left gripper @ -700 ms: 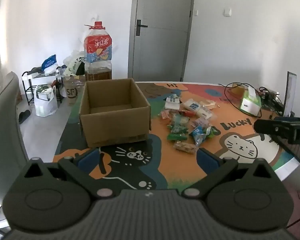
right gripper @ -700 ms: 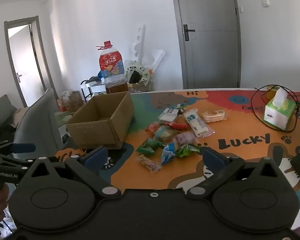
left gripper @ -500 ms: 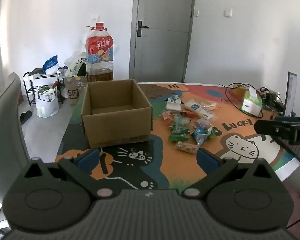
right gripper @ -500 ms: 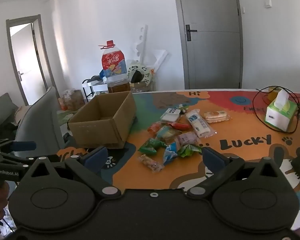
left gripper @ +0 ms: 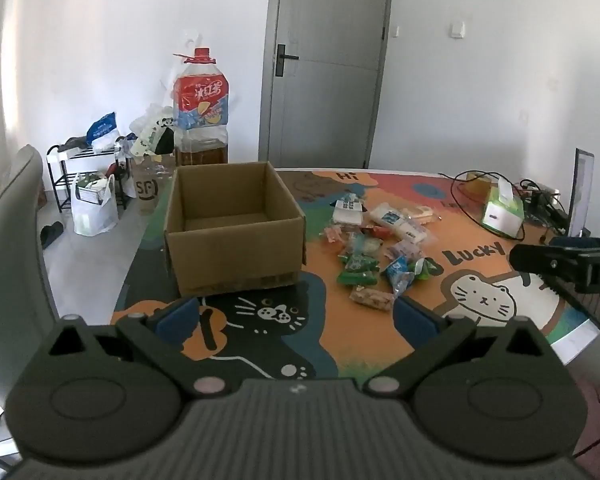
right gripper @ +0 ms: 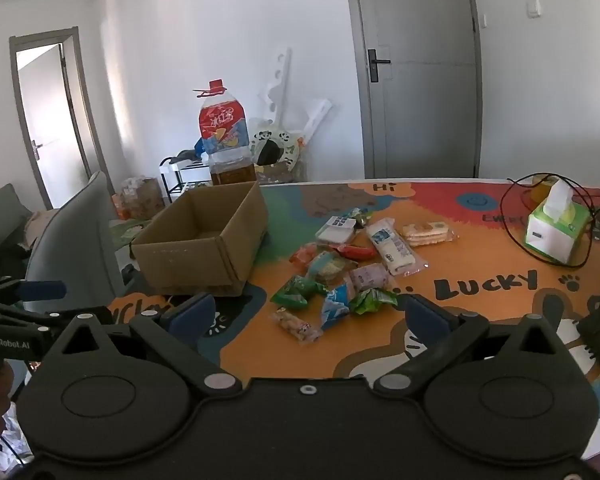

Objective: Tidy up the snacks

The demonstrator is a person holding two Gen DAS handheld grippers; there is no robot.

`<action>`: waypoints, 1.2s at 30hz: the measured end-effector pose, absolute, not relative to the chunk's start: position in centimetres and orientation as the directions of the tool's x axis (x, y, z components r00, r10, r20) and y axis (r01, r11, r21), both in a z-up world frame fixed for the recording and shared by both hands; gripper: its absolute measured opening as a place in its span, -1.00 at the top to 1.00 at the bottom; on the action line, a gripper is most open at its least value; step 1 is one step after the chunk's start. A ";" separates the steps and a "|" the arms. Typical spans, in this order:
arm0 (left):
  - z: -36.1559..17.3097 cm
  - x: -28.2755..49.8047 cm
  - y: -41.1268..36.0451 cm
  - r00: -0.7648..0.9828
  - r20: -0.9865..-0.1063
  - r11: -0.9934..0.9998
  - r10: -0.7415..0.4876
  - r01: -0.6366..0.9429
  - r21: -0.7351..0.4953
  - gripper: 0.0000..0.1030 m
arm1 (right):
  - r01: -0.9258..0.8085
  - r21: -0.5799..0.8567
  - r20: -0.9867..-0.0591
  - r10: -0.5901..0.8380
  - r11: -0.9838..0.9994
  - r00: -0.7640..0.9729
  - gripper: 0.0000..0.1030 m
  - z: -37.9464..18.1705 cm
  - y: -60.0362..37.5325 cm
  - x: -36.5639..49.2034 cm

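Observation:
An open, empty cardboard box (left gripper: 236, 232) (right gripper: 204, 252) stands on the colourful cartoon table mat (left gripper: 284, 336) (right gripper: 480, 292). To its right lies a loose pile of several wrapped snacks (left gripper: 374, 248) (right gripper: 340, 272): green, blue, red and white packets. My left gripper (left gripper: 296, 316) hovers open above the table's near edge, in front of the box, with nothing between its blue-padded fingers. My right gripper (right gripper: 308, 316) is open too, empty, just short of the nearest snack packets. Each gripper shows at the edge of the other's view.
A green tissue box (left gripper: 502, 212) (right gripper: 556, 232) and black cables (right gripper: 540, 256) sit at the table's far right, by a standing screen (left gripper: 580, 196). A large oil bottle (left gripper: 201, 112) rises behind the box. A grey chair (left gripper: 8, 248) stands left of the table.
Both views have shifted slightly: the box and snacks sit a little lower and to the right in frame. Both grippers stay open and empty; nothing on the table has moved.

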State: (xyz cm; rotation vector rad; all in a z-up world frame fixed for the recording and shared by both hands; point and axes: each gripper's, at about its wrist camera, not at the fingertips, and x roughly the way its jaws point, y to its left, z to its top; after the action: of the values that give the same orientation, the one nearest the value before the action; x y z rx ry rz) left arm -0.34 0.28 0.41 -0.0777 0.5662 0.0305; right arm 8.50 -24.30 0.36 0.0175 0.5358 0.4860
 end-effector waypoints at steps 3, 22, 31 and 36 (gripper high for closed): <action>0.5 -0.4 0.3 0.846 -0.534 0.997 0.008 -0.051 -0.065 -0.99 | -0.443 0.139 -0.485 0.451 0.886 0.750 -1.00 0.4 -24.4 8.5; 0.1 -0.2 0.4 0.841 -0.541 0.995 0.001 -0.053 -0.079 -0.99 | -0.443 0.126 -0.486 0.445 0.888 0.753 -1.00 0.2 -24.2 8.3; 0.3 -0.3 0.4 0.846 -0.533 0.995 0.004 -0.058 -0.085 -0.99 | -0.444 0.128 -0.483 0.447 0.887 0.753 -1.00 0.2 -24.3 8.3; 0.3 -0.4 0.4 0.847 -0.532 0.994 0.005 -0.061 -0.088 -0.99 | -0.444 0.132 -0.484 0.449 0.886 0.751 -1.00 0.2 -24.3 8.3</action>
State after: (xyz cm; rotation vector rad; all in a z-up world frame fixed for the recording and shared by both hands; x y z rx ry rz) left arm -0.36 0.42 0.34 -0.1029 0.5600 0.0352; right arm 8.30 -24.30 0.19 0.0087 0.5308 0.4877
